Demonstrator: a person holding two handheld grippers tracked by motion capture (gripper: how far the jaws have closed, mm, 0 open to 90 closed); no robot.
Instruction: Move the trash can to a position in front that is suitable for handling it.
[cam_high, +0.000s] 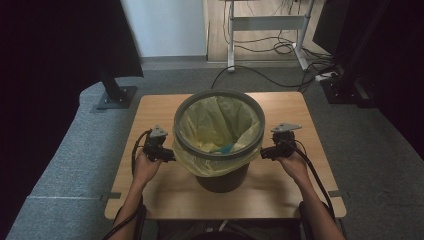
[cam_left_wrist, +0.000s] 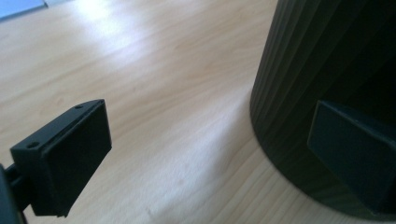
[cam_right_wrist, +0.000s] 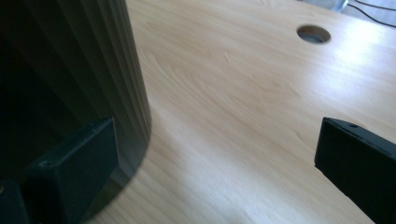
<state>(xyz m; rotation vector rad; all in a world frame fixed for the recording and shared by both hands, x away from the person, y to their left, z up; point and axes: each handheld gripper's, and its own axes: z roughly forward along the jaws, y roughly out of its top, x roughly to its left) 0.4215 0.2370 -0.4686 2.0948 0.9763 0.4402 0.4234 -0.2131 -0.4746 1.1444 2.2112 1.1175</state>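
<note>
Basically, the bin (cam_high: 220, 145) is flanked mid-tabletop (cam_high: 150, 107): left gripper (cam_high: 167, 156) and right gripper (cam_high: 264, 152) are held equally near its bag-wrapped rim, jaws wide open, nothing gripped.

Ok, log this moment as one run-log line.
left gripper: open, beside bin | right gripper: open, beside bin | bin: upright on table, yellow liner folded over rim | contact: cannot tell

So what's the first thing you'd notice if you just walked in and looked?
The big dark bin in the middle of the wooden table, lined with a yellow bag folded over its rim. Then the two black tongs, the left tongs and right tongs, held open on either side of it.
</note>
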